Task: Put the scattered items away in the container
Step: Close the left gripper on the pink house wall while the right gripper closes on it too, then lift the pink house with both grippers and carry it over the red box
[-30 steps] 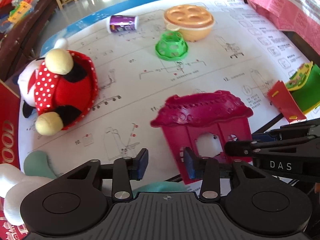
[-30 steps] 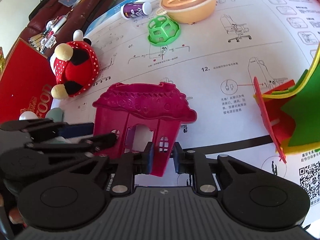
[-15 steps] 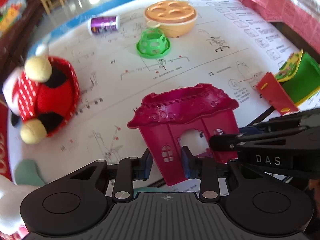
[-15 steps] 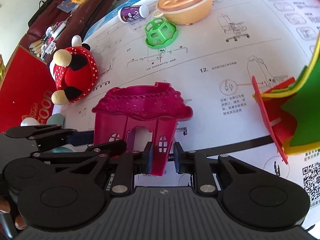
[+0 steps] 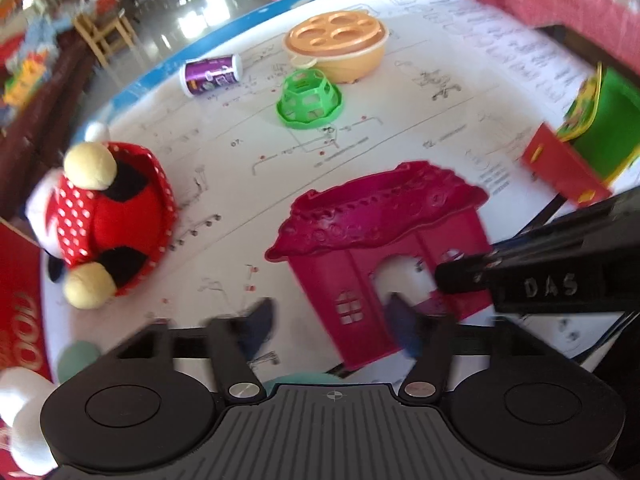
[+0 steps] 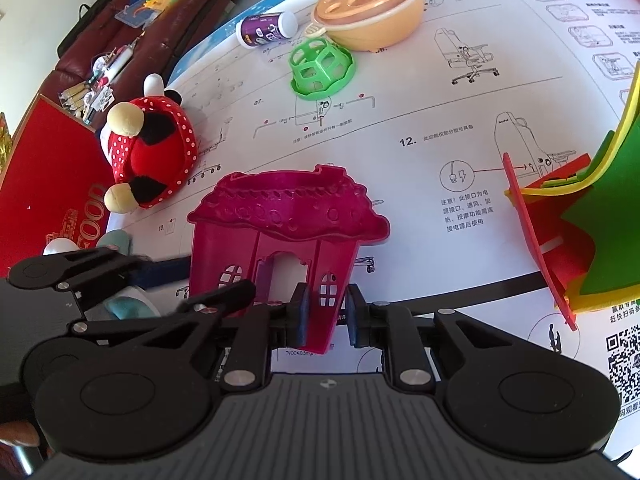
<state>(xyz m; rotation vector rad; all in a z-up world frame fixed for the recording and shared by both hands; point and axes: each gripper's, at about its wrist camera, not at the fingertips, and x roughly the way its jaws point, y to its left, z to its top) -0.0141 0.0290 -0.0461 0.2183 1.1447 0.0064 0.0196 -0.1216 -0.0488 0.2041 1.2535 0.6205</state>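
Between the right gripper's (image 6: 325, 312) closed pads sits the toy house (image 6: 288, 224).

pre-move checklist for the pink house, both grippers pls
1. Right gripper clamped on pink house wall: ok.
2. Left gripper released: ok, jaws have just been opening, pads off the wall between them.
3. House clear of plush and green basket: ok.
4. Foam toy beside the house, apart: ok.
5. Container located: cannot tell.
6. House lifted off the paper: cannot tell.
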